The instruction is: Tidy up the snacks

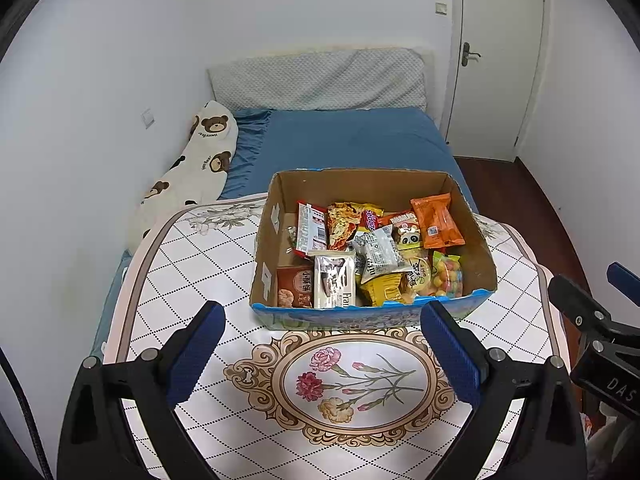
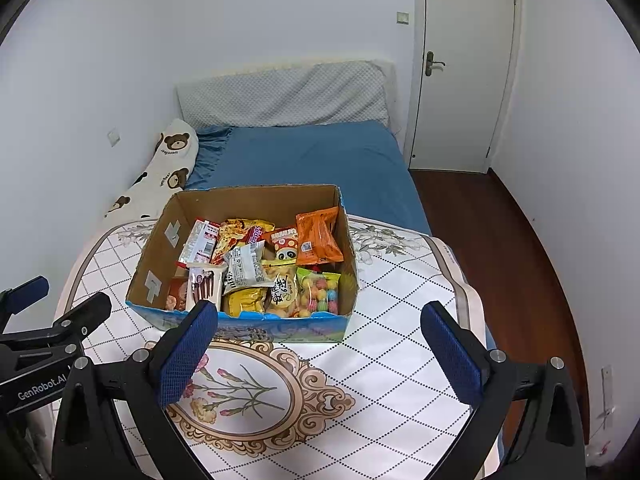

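A cardboard box [image 1: 476,240] with a blue printed front stands on the table; it also shows in the right wrist view [image 2: 160,248]. It holds several snack packets, among them an orange packet [image 1: 437,222] [image 2: 319,236], a bag of coloured candy balls [image 1: 448,276] [image 2: 319,294], a white packet [image 1: 334,282] and a yellow packet [image 2: 244,300]. My left gripper [image 1: 322,350] is open and empty, just in front of the box. My right gripper [image 2: 320,354] is open and empty, in front of the box's right half.
The table [image 1: 192,264] carries a white cloth with a floral medallion [image 1: 352,380]. Behind it is a bed with a blue sheet [image 1: 352,136], a bear-print pillow [image 1: 200,160] by the left wall and a white door [image 1: 500,60] at the right. Wooden floor [image 2: 500,240] lies right of the table.
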The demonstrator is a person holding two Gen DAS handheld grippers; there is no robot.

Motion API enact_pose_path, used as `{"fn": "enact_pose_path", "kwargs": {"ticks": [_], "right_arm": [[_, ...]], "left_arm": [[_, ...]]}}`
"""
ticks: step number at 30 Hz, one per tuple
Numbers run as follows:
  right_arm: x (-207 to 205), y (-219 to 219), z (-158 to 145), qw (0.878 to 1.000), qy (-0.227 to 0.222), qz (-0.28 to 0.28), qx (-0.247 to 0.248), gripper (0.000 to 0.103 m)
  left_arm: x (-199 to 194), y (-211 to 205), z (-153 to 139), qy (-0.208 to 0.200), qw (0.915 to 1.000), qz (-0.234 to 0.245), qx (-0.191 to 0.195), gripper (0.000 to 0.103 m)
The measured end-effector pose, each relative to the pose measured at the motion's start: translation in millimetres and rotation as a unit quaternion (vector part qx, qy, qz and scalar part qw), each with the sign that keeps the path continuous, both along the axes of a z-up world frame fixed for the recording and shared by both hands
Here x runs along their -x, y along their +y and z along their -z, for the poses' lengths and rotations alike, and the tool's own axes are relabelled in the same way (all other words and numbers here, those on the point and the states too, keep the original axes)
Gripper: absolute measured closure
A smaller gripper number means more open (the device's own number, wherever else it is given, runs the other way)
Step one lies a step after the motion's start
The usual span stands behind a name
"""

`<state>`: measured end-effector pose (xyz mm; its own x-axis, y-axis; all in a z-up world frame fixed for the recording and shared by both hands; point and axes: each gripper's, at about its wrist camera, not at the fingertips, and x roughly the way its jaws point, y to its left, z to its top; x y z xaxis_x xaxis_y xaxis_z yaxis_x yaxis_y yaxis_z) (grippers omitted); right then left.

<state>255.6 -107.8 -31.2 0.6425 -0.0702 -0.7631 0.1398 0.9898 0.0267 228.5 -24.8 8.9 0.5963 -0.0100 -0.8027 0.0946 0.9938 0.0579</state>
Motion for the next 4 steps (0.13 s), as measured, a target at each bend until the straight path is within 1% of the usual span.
{"fn": "enact_pose_path", "kwargs": {"ticks": [4], "right_arm": [[0.2, 0.7, 0.8, 1.000, 0.000, 0.000, 0.001, 0.000]], "left_arm": [[1.9, -0.4, -2.1, -0.005, 1.0000, 0.000, 0.000, 0.003]]}}
